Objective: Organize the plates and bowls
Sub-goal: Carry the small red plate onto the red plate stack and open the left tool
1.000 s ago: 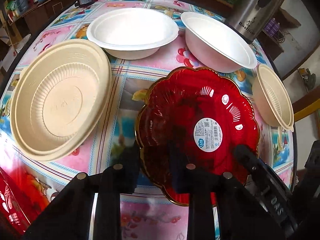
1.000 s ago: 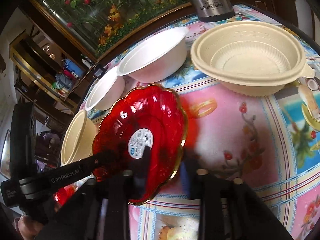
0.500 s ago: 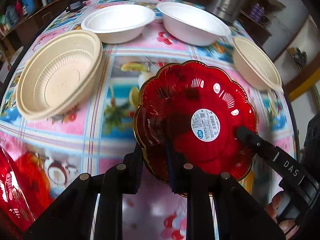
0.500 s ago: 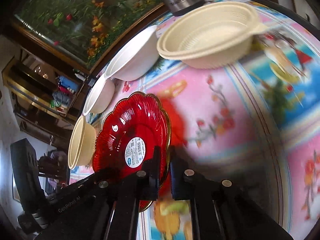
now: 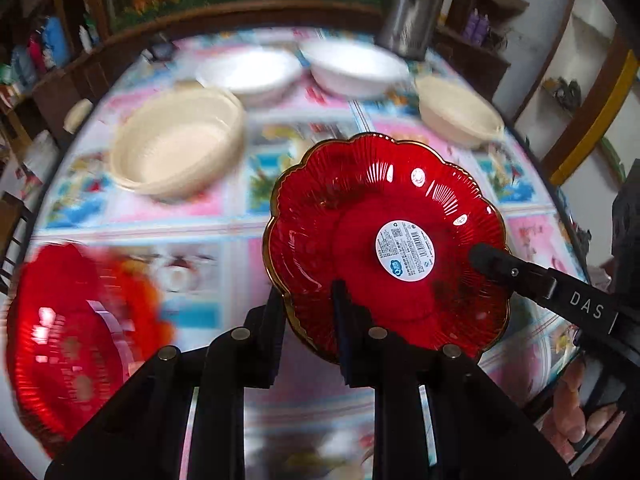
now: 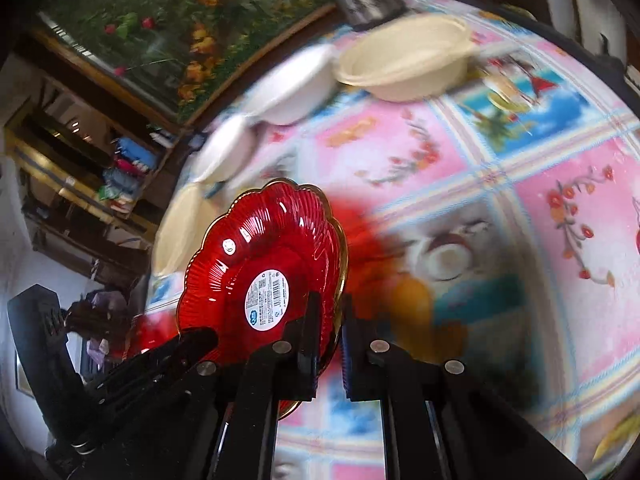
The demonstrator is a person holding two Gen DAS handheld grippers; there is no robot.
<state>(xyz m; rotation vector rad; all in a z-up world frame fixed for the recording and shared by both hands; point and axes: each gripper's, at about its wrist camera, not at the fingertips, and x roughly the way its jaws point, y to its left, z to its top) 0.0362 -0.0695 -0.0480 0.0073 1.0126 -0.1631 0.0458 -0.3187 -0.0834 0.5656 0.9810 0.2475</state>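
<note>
The red scalloped plate (image 5: pixel 384 240), gold-rimmed and near round so that no long axis can be named, is held clear of the table (image 5: pixel 224 216), its hollow face turned up toward both cameras and a white round barcode label (image 5: pixel 405 251) at its centre. In the right wrist view the red scalloped plate (image 6: pixel 264 276) stands tilted, its left edge raised and its right edge lower over the patterned cloth. The left gripper (image 5: pixel 308 320) is pinched on the plate's near rim, one finger outside the rim and one over the red face. The right gripper (image 6: pixel 330 344) is pressed together on the rim at the opposite side; in the left wrist view its dark finger (image 5: pixel 516 272) lies across the plate's right edge. A second red plate (image 5: pixel 68 340) rests on the table at the lower left, blurred. Farther back a large beige bowl (image 5: pixel 176 148) sits to the left, two white bowls (image 5: pixel 248 74) and (image 5: pixel 354 66) stand side by side behind it, and a smaller beige bowl (image 5: pixel 456 112) is at the right. A steel flask (image 5: pixel 412 16) stands at the far table edge, just behind the right-hand white bowl.
</note>
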